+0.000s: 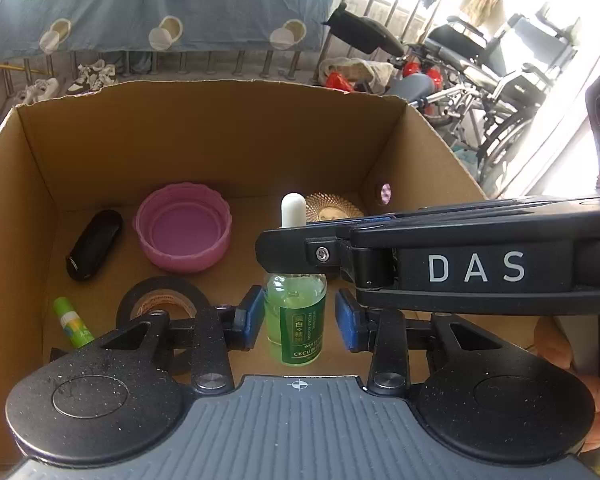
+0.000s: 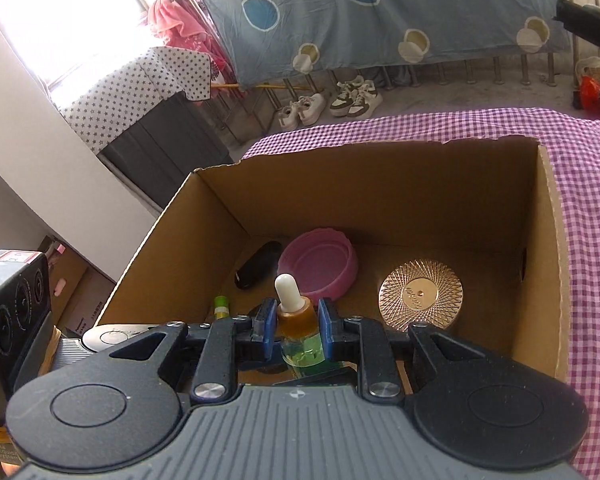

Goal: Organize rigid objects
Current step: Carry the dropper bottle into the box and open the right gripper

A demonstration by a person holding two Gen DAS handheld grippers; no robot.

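A green dropper bottle with a white rubber bulb stands upright inside a cardboard box. My left gripper is open, its blue pads on either side of the bottle's body with a gap each side. My right gripper reaches across from the right and its blue pads press the bottle at the shoulder. In the left wrist view the right gripper's black arm crosses over the bottle's neck.
In the box lie a pink lid, a black case, a roll of black tape, a green glue stick and a gold round lid. The box stands on a purple checked cloth.
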